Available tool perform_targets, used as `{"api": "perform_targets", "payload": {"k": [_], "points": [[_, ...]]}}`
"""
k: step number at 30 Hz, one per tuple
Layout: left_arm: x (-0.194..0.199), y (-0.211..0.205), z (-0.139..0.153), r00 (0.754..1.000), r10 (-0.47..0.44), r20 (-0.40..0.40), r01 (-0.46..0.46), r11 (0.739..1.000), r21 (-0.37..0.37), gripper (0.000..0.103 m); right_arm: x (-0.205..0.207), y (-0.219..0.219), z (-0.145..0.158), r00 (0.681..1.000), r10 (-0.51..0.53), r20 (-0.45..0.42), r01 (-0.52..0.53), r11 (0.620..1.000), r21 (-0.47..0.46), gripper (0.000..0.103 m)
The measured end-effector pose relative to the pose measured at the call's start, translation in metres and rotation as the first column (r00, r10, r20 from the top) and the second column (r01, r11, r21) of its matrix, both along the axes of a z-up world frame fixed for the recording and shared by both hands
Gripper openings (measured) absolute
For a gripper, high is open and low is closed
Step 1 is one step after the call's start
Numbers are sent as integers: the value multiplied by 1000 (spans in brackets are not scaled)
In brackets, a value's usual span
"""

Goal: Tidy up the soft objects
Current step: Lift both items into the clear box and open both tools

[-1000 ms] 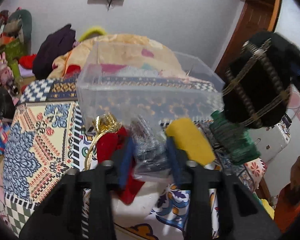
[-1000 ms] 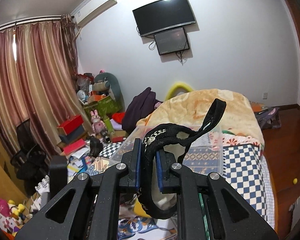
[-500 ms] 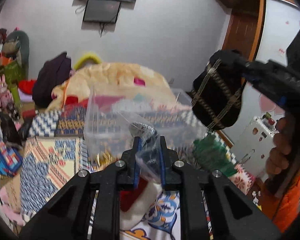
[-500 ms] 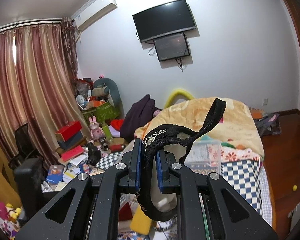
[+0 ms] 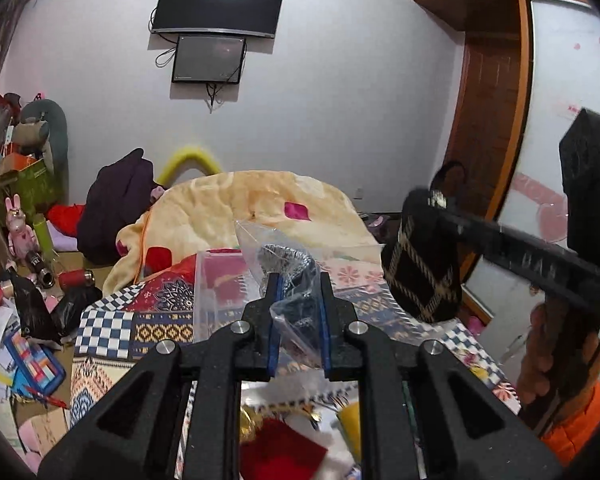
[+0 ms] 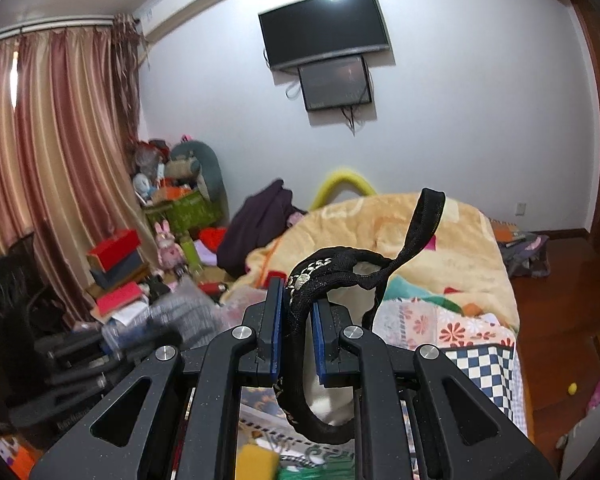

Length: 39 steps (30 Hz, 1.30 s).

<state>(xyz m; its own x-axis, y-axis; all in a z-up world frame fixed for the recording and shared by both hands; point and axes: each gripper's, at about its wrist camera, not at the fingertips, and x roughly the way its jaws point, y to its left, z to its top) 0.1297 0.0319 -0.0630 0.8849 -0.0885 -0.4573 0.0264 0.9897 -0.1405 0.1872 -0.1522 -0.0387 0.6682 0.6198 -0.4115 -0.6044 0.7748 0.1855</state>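
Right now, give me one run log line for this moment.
left gripper: jaws shut on clear bag | right gripper: jaws shut on black pouch | both items lifted | clear bin ahead on bed

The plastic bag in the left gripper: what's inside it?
The clear plastic bag, pinched by the left gripper, shows something grey and silvery, fabric-like. The fingers cover its lower part.

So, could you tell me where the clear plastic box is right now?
In the left wrist view, the clear box sits on the patterned bedspread, just behind the left tongs.
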Motion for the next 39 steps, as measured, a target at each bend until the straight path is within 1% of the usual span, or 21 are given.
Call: {"api": "perform_targets", "payload": {"k": [6,10,16,21,23,24,25,26,27,28,30,32,33,34,36,38,39], "points": [[37,-3,-21,997,11,-79,-9,999,33,15,21,10,-28,996,-11,-88,5,997,-74,12],[60,-5,-42,987,6,-159,1,999,49,15,31,14,-42,989,-11,-145,-4,995,-102,12],[81,-5,-68,965,3,-261,12,999,53,15,37,22,-55,981,3,-194,-28,991,-130,12],[84,-6,-73,955,-13,-295,28,998,48,16,38,24,-62,972,16,-235,-54,987,-153,12],[83,-6,-73,951,-22,-307,35,999,36,16,38,24,-65,964,25,-263,-69,985,-157,16],[82,-6,-73,952,-17,-306,30,999,39,16,38,24,-65,961,28,-273,-73,985,-158,22],[80,-6,-73,952,-8,-305,24,999,46,16,38,23,-66,960,28,-280,-75,984,-159,30],[79,-6,-73,953,-5,-304,23,998,56,16,36,22,-65,961,25,-275,-72,985,-160,35],[76,-7,-72,953,-7,-302,27,998,60,16,33,20,-64,965,20,-262,-65,984,-165,43],[73,-7,-72,953,-10,-301,30,998,61,16,29,17,-61,970,14,-245,-57,984,-170,48],[67,-8,-71,955,-16,-296,35,998,59,17,24,13,-57,974,14,-227,-54,984,-169,51],[62,-8,-67,958,-21,-285,39,998,55,21,20,8,-53,976,16,-218,-52,986,-161,51],[60,-7,-65,960,-26,-279,41,998,50,27,19,5,-51,977,16,-214,-50,987,-155,51],[57,-7,-63,962,-28,-272,42,998,45,37,19,5,-48,978,16,-210,-49,987,-153,52],[50,-6,-55,969,-25,-245,36,999,41,45,14,-1,-43,981,12,-192,-40,989,-144,54],[43,-6,-48,975,-21,-220,31,999,45,46,8,-8,-37,986,2,-165,-25,990,-137,59],[38,-6,-43,978,-19,-206,29,999,44,47,5,-10,-35,988,-2,-153,-18,991,-135,63]]}}
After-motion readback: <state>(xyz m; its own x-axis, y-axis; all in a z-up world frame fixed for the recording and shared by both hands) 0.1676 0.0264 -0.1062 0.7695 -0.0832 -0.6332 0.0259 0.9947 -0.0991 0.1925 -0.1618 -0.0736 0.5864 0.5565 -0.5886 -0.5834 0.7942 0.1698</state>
